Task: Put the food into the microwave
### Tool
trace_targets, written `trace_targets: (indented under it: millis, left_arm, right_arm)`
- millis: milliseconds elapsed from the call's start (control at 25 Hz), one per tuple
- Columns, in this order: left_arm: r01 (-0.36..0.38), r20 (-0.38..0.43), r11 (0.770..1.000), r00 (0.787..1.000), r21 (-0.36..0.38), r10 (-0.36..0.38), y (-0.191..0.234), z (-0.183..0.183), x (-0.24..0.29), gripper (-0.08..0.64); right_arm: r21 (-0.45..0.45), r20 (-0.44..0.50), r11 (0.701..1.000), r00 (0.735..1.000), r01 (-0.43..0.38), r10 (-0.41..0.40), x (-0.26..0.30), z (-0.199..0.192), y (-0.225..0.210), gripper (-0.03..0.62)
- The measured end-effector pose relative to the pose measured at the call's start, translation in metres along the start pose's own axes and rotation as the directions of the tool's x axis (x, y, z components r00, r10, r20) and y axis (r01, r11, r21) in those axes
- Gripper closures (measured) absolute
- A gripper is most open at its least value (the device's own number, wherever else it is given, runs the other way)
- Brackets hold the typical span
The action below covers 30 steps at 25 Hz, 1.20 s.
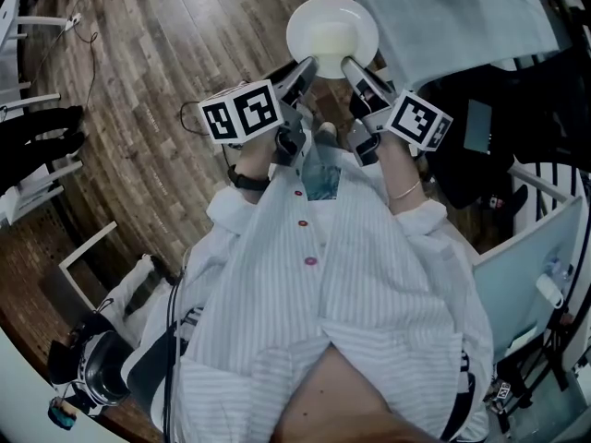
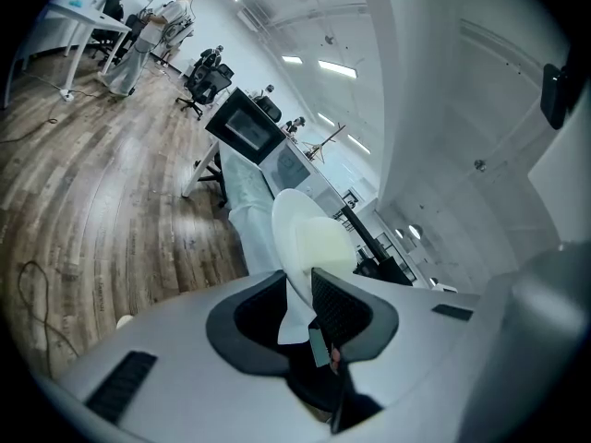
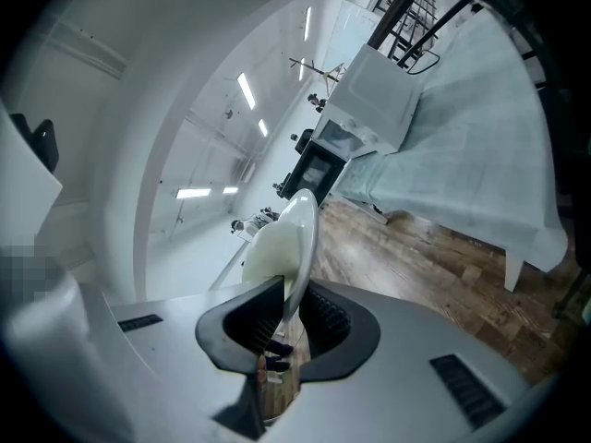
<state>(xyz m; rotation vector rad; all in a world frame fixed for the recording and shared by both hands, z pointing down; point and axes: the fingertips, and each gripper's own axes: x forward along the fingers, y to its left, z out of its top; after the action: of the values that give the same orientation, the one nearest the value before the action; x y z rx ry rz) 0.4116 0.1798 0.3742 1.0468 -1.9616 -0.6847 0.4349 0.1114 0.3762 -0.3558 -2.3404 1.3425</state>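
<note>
Left gripper view shows the left gripper (image 2: 297,289) pinching the rim of a white bowl (image 2: 284,215) between its jaws. The right gripper (image 3: 289,305) is clamped on the opposite rim, so the bowl hangs in the air between the two. A pale block of food (image 2: 325,245) lies inside the bowl. Below the bowl is wooden floor (image 1: 157,72). Well beyond the bowl, a dark-fronted microwave (image 2: 245,127) stands on a cloth-draped table (image 2: 242,192).
</note>
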Motion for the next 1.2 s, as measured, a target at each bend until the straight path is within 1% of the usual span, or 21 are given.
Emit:
trace_targets:
  millis: [200,400,560,800,920,1080,1200]
  left_arm:
    - [0.011,-0.014,1.0,1.0,0.003,-0.011,0.006,0.006,0.012,0.48]
    - [0.025,-0.035,1.0,0.999,0.001,-0.025,0.022,0.031,0.027,0.48]
    - [0.04,-0.068,0.999,0.997,0.007,-0.039,0.039,0.061,0.044,0.479]
    - [0.052,-0.106,0.998,0.993,0.026,-0.049,0.07,0.122,0.068,0.48]
    - [0.045,-0.115,0.998,0.993,0.046,-0.039,0.089,0.152,0.077,0.479]
    - [0.059,-0.122,0.996,0.991,0.073,-0.049,0.101,0.175,0.084,0.479]
    - [0.069,-0.124,0.993,0.991,0.093,-0.057,0.113,0.198,0.086,0.479]
  right_arm:
    - [0.011,0.006,0.999,0.999,0.045,-0.045,0.006,0.006,-0.013,0.537]
    - [-0.006,0.023,0.998,0.998,0.067,-0.067,0.033,0.02,-0.017,0.537]
    - [0.001,0.05,0.996,0.995,0.09,-0.09,0.064,0.037,-0.02,0.535]
    - [0.034,0.08,0.994,0.991,0.103,-0.105,0.126,0.067,-0.021,0.535]
    - [0.045,0.089,0.993,0.99,0.105,-0.109,0.159,0.08,-0.022,0.534]
    - [0.032,0.107,0.996,0.99,0.088,-0.09,0.186,0.09,-0.018,0.531]
    - [0.046,0.115,0.993,0.987,0.104,-0.109,0.209,0.096,-0.016,0.529]
